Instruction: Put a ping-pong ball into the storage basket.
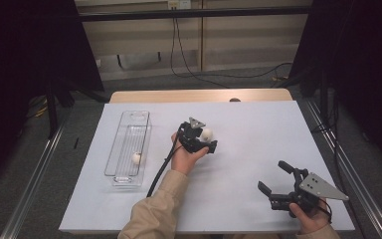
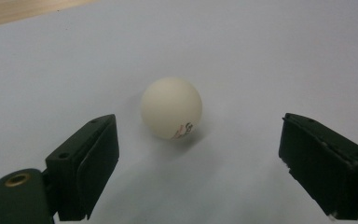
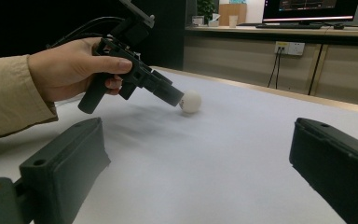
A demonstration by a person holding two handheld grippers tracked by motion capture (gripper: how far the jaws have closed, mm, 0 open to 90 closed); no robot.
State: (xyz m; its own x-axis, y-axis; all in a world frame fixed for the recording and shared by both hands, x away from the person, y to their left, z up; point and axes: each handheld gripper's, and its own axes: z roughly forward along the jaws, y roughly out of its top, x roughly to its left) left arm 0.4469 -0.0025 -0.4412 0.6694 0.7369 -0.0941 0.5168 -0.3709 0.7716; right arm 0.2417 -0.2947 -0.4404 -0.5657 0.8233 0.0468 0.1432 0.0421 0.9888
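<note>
Nearest, right gripper (image 1: 273,180) resting low over the tabletop (image 1: 258,134), fingers spread, grasping nothing. Farther, left gripper (image 1: 210,141) fingers released, just short of white ball (image 2: 171,108) lying on the tabletop. Beyond left, clear tray (image 1: 129,144) holding another ball (image 1: 136,158).

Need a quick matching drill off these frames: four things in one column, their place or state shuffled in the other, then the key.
Things:
1. white ball
2. second white ball
3. left gripper
4. right gripper

Places or states:
A. inside the clear tray
B. open and apart from both balls, at the table's near right corner
C. lying on the white sheet, ahead of two spread jaws
D. jaws spread, pointed at a ball on the sheet without touching it

Pairs: 1-C, 2-A, 3-D, 4-B
</note>
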